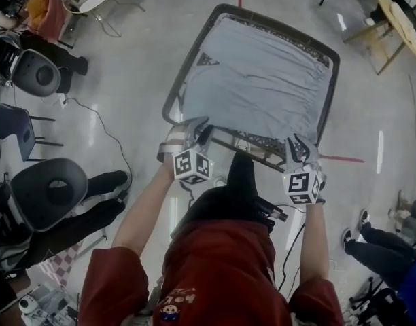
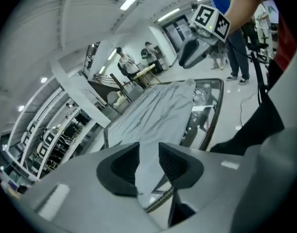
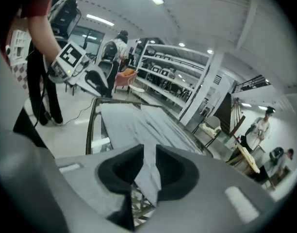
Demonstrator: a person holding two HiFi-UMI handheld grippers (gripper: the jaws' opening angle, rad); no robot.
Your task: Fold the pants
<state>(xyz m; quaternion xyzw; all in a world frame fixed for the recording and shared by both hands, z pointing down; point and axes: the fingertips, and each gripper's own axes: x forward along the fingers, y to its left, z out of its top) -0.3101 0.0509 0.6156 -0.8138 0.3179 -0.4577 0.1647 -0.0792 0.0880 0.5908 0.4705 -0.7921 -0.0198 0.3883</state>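
Since the wide grey cloth pants [image 1: 255, 80] lie flat on the dark metal-framed glass table [image 1: 225, 7], w/ left gripper [image 2: 149, 149] & right gripper [image 3: 149, 152] parted at the near hem, not pinching, I reckon lay-down's done; next: re-grip an edge & fold across.

Table [image 1: 192, 61]: dark metal frame, glass top, truss bracing visible through the glass at the near edge. Floor [image 1: 140, 60]: pale grey, glossy, reflecting the ceiling lights. A red tape line [image 1: 344, 159] lies on the floor near the table's right corner. A black cable [image 1: 106, 131] trails across the floor on the left.

Two grey round-backed chairs [image 1: 37, 72] [image 1: 48, 192] stand on the left, with a dark blue chair [image 1: 11, 128] between them. A round wooden table [image 1: 402, 22] sits at the upper right, well apart.

White shelving racks [image 3: 173, 81] show in the right gripper view. A bystander [image 3: 260, 127] stands beyond them, too small to detail.
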